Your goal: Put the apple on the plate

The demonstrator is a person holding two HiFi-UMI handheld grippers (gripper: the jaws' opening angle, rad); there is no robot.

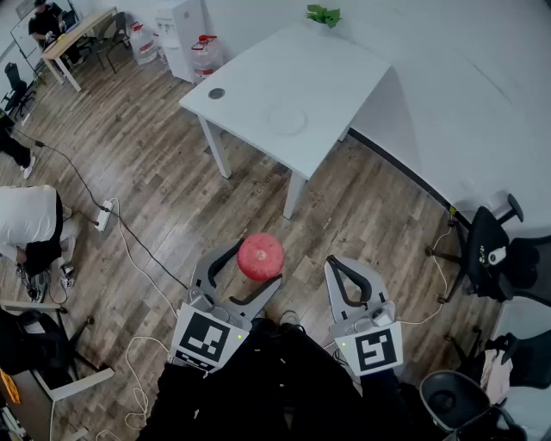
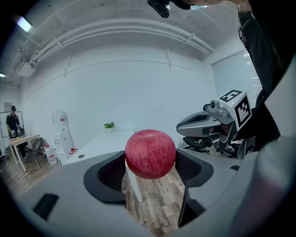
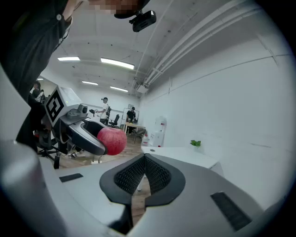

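A red apple [image 1: 261,256] hangs above the wooden floor, clamped between the wide-set jaws of my left gripper [image 1: 257,263]. In the left gripper view the apple [image 2: 150,153] fills the gap between the two dark pads. The right gripper [image 1: 332,263] is beside it on the right, shut with nothing in it; its ribbed pads [image 3: 138,175] meet. From the right gripper view the apple [image 3: 111,140] shows at the left. A pale round plate [image 1: 287,119] lies on the white table [image 1: 336,69], well ahead of both grippers.
A small green plant [image 1: 323,15] stands at the table's far corner. A black office chair [image 1: 484,248] is on the right, with cables and a power strip [image 1: 103,216] on the floor at left. A person [image 1: 30,226] crouches at the left, and a water dispenser [image 1: 182,33] stands behind.
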